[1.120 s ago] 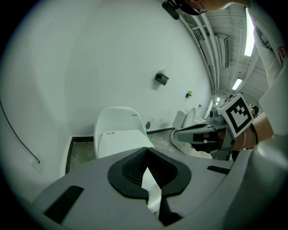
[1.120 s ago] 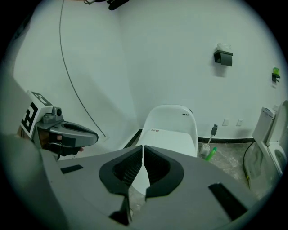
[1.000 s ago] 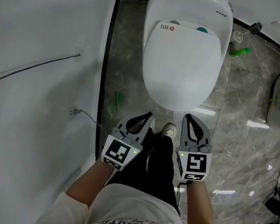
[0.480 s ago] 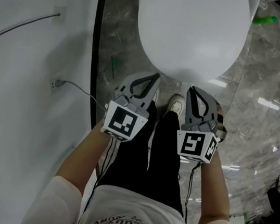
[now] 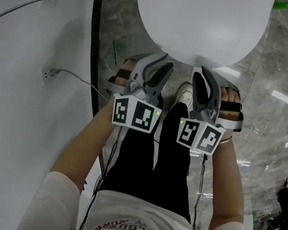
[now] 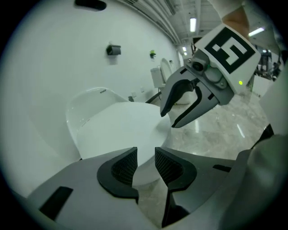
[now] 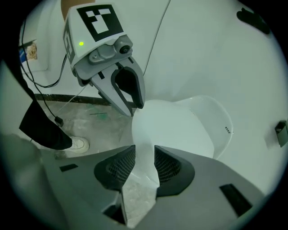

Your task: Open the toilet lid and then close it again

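1. jaws of the left gripper point(image 6: 145, 158) have just been opening and stand a narrow gap apart, gripping nothing.
2. jaws of the right gripper point(image 7: 144, 155) are likewise slightly parted and empty.
3. just ahead of both pairs lies the front edge of the closed white toilet lid point(image 5: 202, 18), seen through each gap.
4. below them are marbled floor point(image 5: 274, 116) and a white shoe point(image 5: 184, 94).
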The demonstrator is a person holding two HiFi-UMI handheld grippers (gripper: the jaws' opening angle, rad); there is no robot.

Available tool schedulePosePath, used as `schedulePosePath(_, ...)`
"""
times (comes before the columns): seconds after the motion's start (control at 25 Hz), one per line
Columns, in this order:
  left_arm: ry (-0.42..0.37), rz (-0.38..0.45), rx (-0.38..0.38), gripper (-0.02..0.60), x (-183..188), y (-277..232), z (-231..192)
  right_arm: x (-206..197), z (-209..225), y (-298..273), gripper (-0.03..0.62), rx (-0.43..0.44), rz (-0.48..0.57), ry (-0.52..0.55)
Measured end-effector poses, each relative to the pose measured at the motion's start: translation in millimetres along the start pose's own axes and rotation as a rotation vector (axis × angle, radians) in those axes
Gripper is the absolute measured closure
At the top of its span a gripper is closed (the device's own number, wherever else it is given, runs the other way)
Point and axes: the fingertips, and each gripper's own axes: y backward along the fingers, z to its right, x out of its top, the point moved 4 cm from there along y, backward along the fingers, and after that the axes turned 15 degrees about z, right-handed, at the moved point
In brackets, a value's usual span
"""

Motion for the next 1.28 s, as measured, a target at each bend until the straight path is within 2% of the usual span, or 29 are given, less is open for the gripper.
schedulePosePath(0.12, -0.168, -0.019, -0.035, 0.459, -6.5, -7.4, 9.2, -8.9, -5.1, -6.5, 0.503, -0.004, -0.022, 0.057)
schedulePosePath(0.28, -0.386, -0.027, -0.041, 0.453, -10.4, -18.1, 16.8, -17.1, -8.8, -16.6, 0.503, -0.011, -0.037, 0.171)
schedulePosePath(0.52, -0.606, -0.075, 0.01, 0.408, -21.3, -31.4, 30.3, -28.5, -17.1, -23.9, 0.503, -0.065, -0.066, 0.254)
schedulePosePath(0.72, -0.548, -0.056, 0.053, 0.408, -17.5, -35.9, 29.7, -28.6, -16.9, -23.2, 0.503, -0.09, -0.056, 0.26)
schedulePosePath(1.12, -0.437, -0.061, 0.02, 0.41, -8.4, -30.1, 21.2, -20.4, -9.0, -12.7, 0.503, -0.055, -0.044, 0.208)
schedulePosePath(1.28, -0.424, -0.052, 0.016, 0.419, 3.6, -27.5, 18.4, -17.3, -2.9, -4.7, 0.503, -0.044, -0.031, 0.212)
